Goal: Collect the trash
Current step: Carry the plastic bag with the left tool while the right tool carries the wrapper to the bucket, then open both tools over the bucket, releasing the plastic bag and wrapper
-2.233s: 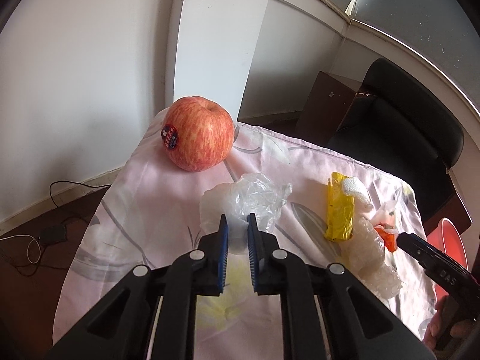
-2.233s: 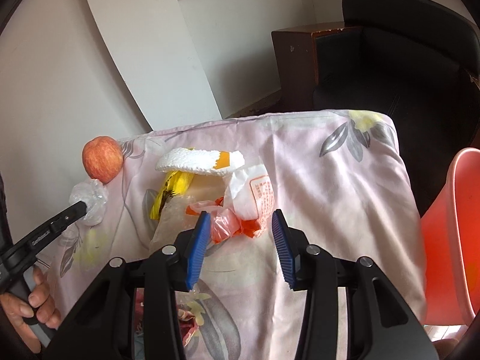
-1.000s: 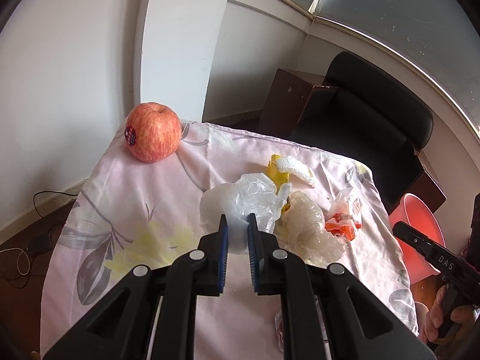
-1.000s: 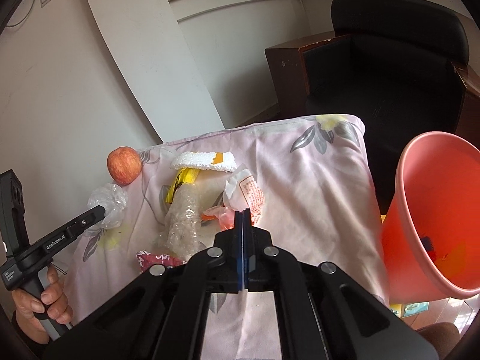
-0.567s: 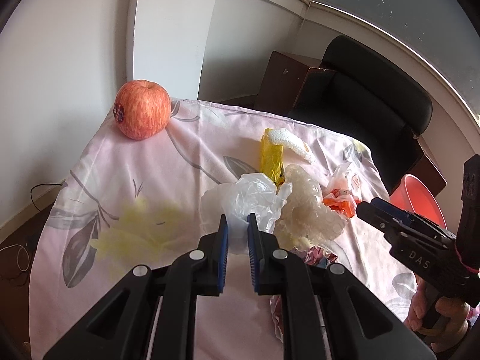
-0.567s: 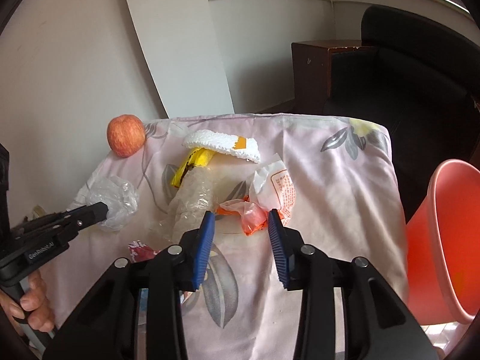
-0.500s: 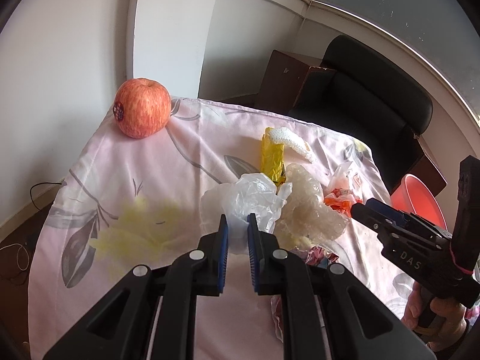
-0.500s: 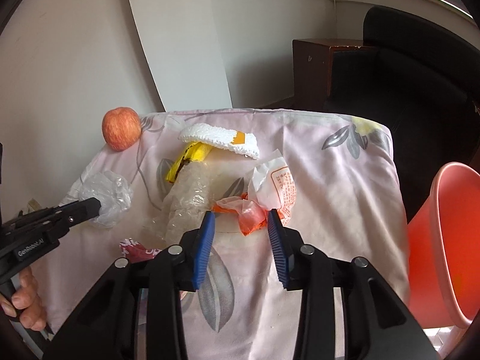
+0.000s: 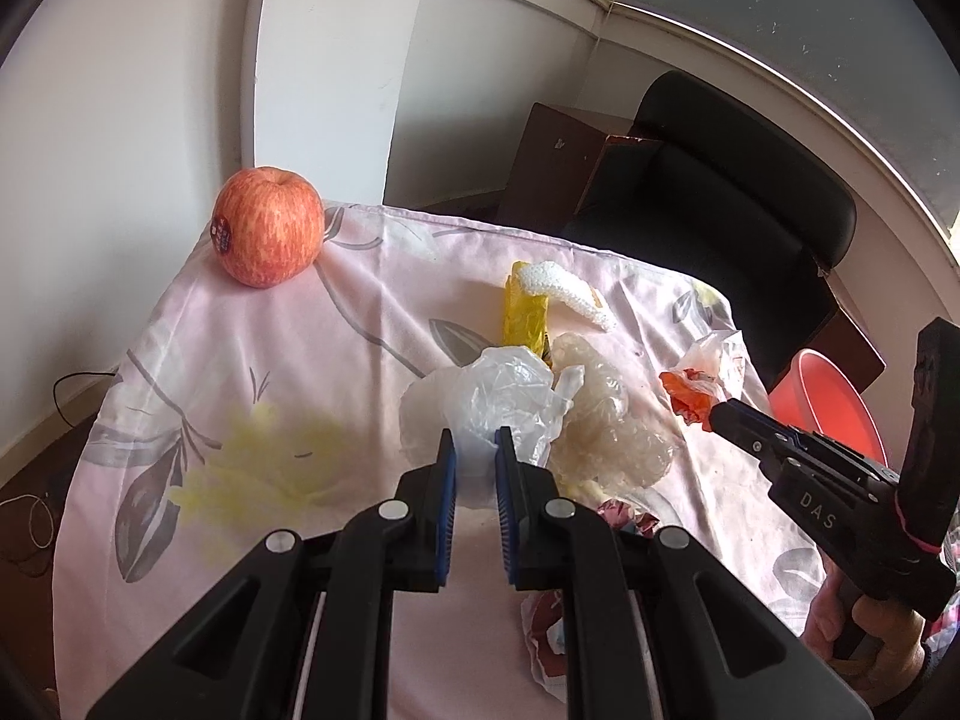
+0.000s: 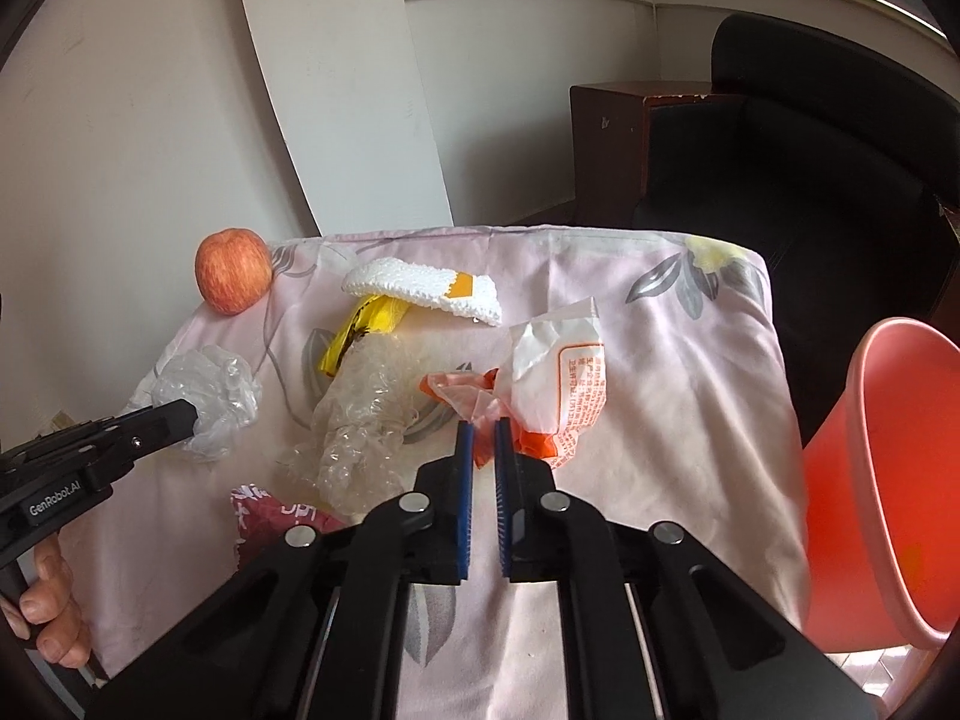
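Observation:
A crumpled clear plastic bag [image 9: 480, 396] sits between the blue pads of my left gripper [image 9: 474, 450], which is shut on it just above the pink floral cloth [image 9: 360, 300]. In the right wrist view the same bag [image 10: 222, 396] bulges at the tip of the left gripper [image 10: 180, 414]. My right gripper [image 10: 483, 450] has its jaws closing onto an orange plastic wrapper [image 10: 456, 387], and the pads pinch its near edge. A white printed packet [image 10: 564, 372] lies against that wrapper. From the left wrist view the right gripper [image 9: 717, 417] touches the orange wrapper [image 9: 684, 390].
Bubble wrap [image 10: 366, 414], a yellow wrapper [image 9: 527, 315], a white foam net [image 10: 420, 288] and a red packet [image 10: 270, 510] lie on the cloth. An apple [image 9: 267, 234] stands at the far left corner. A red bin [image 10: 888, 480] is beside the table's right edge, with a black chair behind.
My right gripper opened, came in over the orange wrapper and has closed on it. The left gripper still holds the clear bag and has hardly moved.

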Action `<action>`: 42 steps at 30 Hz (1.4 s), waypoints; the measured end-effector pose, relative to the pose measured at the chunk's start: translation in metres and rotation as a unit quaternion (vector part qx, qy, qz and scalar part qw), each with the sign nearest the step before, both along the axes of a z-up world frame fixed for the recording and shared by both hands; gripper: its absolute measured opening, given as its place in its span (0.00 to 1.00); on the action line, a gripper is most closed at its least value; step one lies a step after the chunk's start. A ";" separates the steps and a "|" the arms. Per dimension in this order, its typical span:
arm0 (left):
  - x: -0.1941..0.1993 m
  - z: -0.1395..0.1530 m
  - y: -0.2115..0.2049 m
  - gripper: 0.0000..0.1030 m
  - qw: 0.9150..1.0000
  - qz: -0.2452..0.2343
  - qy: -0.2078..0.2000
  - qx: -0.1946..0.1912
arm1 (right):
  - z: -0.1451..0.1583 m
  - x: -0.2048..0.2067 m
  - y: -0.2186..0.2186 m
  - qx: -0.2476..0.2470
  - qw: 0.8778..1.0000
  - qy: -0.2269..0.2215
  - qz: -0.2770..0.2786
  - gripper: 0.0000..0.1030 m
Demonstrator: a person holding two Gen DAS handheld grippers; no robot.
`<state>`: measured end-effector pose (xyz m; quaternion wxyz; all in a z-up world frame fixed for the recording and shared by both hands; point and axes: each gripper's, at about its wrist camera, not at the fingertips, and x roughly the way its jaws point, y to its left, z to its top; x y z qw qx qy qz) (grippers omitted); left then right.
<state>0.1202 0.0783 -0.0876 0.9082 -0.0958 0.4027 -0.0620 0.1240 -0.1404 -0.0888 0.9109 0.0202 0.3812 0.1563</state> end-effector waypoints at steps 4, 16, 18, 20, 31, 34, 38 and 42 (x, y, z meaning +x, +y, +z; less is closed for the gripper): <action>-0.003 0.009 -0.015 0.11 1.000 -0.014 -0.009 -0.006 | 0.015 -0.014 -0.013 0.005 1.000 -0.016 -0.012 0.07; -0.001 0.035 -0.116 0.11 0.993 -0.112 -0.036 -0.011 | 0.039 -0.042 -0.094 0.021 0.992 -0.028 -0.121 0.07; 0.001 0.037 -0.135 0.11 0.991 -0.127 -0.038 -0.011 | 0.040 -0.045 -0.111 0.021 0.989 -0.026 -0.144 0.07; 0.002 0.038 -0.154 0.11 0.989 -0.143 -0.038 -0.010 | 0.040 -0.047 -0.126 0.023 0.986 -0.023 -0.165 0.07; 0.008 0.035 -0.252 0.11 0.974 -0.223 -0.034 0.009 | 0.030 -0.053 -0.192 0.032 0.971 -0.005 -0.239 0.07; 0.008 0.035 -0.272 0.11 0.970 -0.241 -0.036 0.018 | 0.027 -0.054 -0.206 0.035 0.967 -0.002 -0.251 0.07; 0.011 0.029 -0.297 0.11 0.965 -0.260 -0.028 0.030 | 0.022 -0.056 -0.219 0.039 0.964 0.004 -0.264 0.07; 0.014 0.020 -0.316 0.11 0.961 -0.275 -0.015 0.040 | 0.016 -0.057 -0.232 0.043 0.961 0.011 -0.274 0.07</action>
